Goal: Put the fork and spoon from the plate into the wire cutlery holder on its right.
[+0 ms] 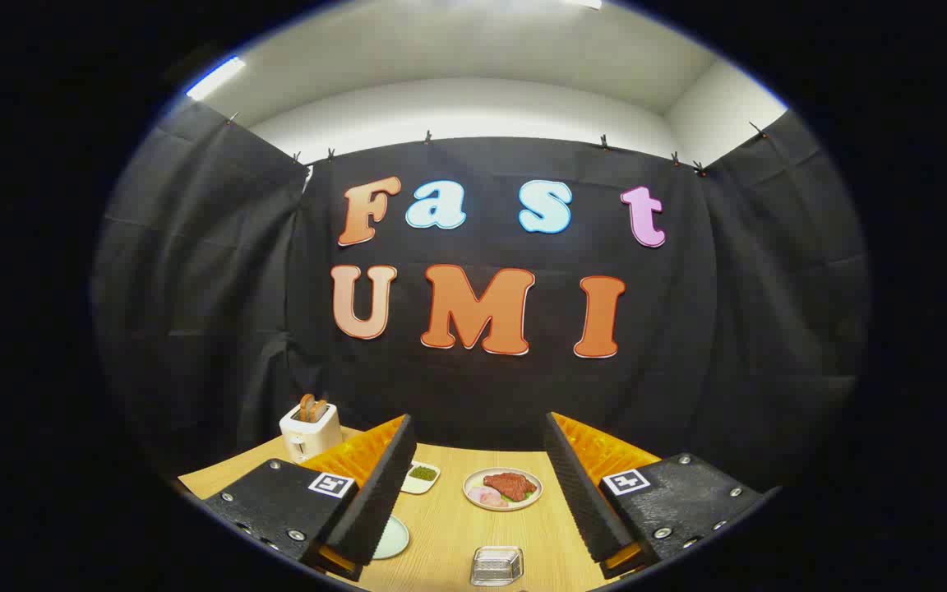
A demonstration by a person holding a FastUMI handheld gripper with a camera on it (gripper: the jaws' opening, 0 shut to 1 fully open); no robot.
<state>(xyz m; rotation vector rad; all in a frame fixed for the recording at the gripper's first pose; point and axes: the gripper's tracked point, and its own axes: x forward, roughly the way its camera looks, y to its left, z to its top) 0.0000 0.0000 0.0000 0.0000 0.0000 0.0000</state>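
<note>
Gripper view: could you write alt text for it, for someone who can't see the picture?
An open gripper is held empty above a wooden table, its two black fingers spread wide. Between them lie a plate of meat, a small dish of greens and a clear glass dish. A white toaster holding toast stands beyond the left finger.

**The tool is open over the surface**

The tool (pixel 480 493) has its two fingers spread wide apart, and they hold nothing. Between the fingers, on the wooden surface (pixel 449 526), sits a round plate with meat (pixel 502 488). Closer in, still between the fingers, is a small clear glass dish (pixel 497 566). A little dish of green bits (pixel 422 476) sits just beside one finger. A pale round plate (pixel 393 538) peeks out from under that finger. Beyond it stands a white toaster (pixel 310 430) with toast in it.
</note>
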